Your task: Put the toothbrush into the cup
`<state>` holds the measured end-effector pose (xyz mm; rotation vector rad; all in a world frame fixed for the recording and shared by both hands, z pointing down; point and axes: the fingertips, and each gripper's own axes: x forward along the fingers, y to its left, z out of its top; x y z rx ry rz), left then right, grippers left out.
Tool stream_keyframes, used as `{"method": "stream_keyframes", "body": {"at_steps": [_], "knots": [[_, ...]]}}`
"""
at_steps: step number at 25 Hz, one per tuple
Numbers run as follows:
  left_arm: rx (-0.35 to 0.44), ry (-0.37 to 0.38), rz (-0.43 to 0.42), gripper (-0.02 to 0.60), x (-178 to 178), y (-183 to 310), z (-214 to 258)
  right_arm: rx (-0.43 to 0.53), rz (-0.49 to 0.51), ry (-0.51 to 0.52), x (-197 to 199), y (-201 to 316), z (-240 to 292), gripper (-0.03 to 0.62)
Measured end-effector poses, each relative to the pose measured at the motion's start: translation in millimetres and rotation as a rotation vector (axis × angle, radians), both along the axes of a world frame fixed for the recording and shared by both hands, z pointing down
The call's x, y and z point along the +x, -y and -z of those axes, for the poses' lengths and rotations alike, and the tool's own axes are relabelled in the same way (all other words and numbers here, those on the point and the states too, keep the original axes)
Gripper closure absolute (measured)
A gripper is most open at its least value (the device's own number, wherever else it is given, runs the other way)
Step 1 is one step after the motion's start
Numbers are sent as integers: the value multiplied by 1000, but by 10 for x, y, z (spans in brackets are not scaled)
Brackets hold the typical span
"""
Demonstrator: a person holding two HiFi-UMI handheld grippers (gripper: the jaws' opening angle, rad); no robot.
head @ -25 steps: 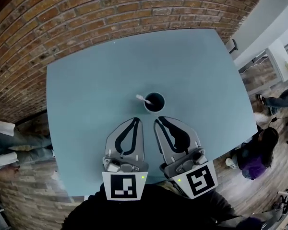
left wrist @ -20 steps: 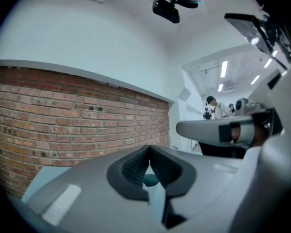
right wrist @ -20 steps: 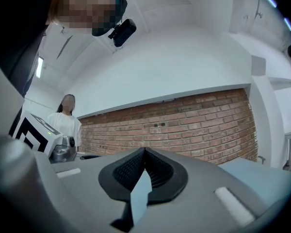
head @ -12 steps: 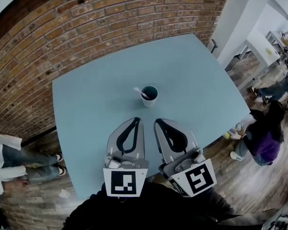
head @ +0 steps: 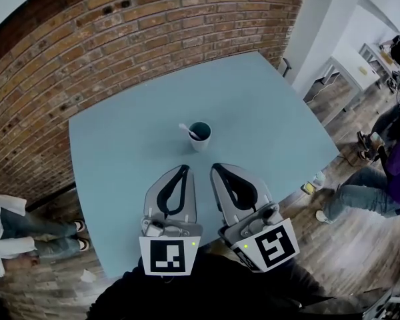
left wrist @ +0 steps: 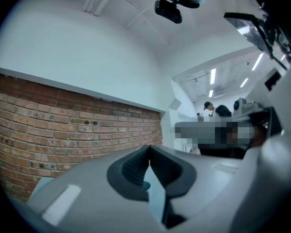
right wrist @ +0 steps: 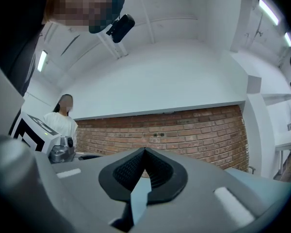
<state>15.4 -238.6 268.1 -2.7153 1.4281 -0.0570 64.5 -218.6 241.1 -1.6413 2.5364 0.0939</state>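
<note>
In the head view a white cup (head: 200, 136) with a dark inside stands near the middle of the light blue table (head: 267, 119). A white toothbrush (head: 188, 131) stands in the cup, its head leaning out over the left rim. My left gripper (head: 183, 169) and my right gripper (head: 215, 167) hover side by side nearer to me than the cup, both shut and empty, tips touching. In the left gripper view the left gripper's (left wrist: 149, 148) black pads meet. The right gripper (right wrist: 144, 151) looks the same in its own view.
A red brick wall (head: 120, 39) runs behind the table. People stand on the wooden floor at the left (head: 13, 232) and at the right (head: 380, 185). A white desk (head: 347, 69) stands at the far right.
Both grippers have drawn back from the cup, which now looks smaller and farther off. The toothbrush stays in the cup. The view has shifted and shows more of the room at the right.
</note>
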Motion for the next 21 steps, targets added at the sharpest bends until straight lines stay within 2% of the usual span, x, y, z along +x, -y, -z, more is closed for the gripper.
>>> {"method": "stream_keyframes", "body": {"at_steps": [15, 21], "knots": [[14, -15, -8, 574, -88, -11, 37, 17, -3, -12, -100, -40, 59, 595], [20, 1, -17, 574, -97, -21, 47, 15, 0, -26, -131, -52, 57, 595]]}}
